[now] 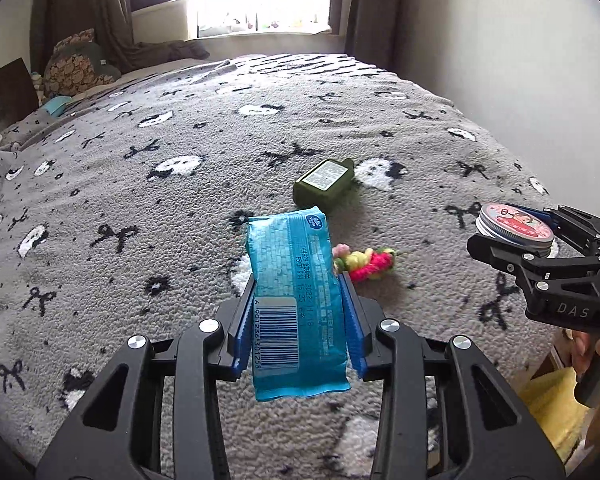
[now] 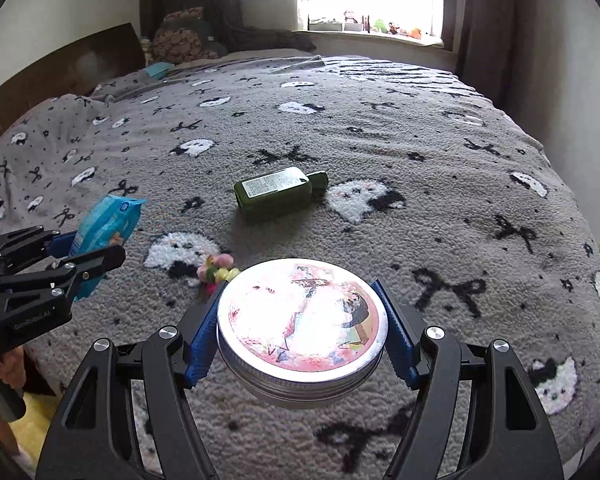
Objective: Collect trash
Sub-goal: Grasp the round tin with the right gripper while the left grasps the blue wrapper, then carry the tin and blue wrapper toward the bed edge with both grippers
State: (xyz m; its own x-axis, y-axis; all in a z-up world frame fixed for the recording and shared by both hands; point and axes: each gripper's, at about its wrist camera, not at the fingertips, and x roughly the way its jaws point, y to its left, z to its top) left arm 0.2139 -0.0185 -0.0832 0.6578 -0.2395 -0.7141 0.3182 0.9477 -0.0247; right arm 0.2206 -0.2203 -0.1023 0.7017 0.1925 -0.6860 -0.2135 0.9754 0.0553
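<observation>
My left gripper [image 1: 298,280] is shut on a blue tissue packet [image 1: 296,280] and holds it above the bed; the packet also shows at the left of the right wrist view [image 2: 108,228]. My right gripper [image 2: 302,292] is shut on a round metal tin [image 2: 302,324] with a pink picture lid, held above the bed; the tin also shows at the right of the left wrist view [image 1: 514,230]. A green bottle [image 1: 326,182] [image 2: 278,192] lies on its side on the blanket. A small pink and yellow knitted thing [image 1: 364,262] [image 2: 216,272] lies near both grippers.
A grey blanket [image 1: 180,220] [image 2: 460,200] with black bows and white faces covers the bed. Pillows [image 1: 74,66] lie at the head, far left. A window sill [image 2: 372,32] with small toys is beyond the bed. Something yellow [image 1: 552,404] is below the bed's near edge.
</observation>
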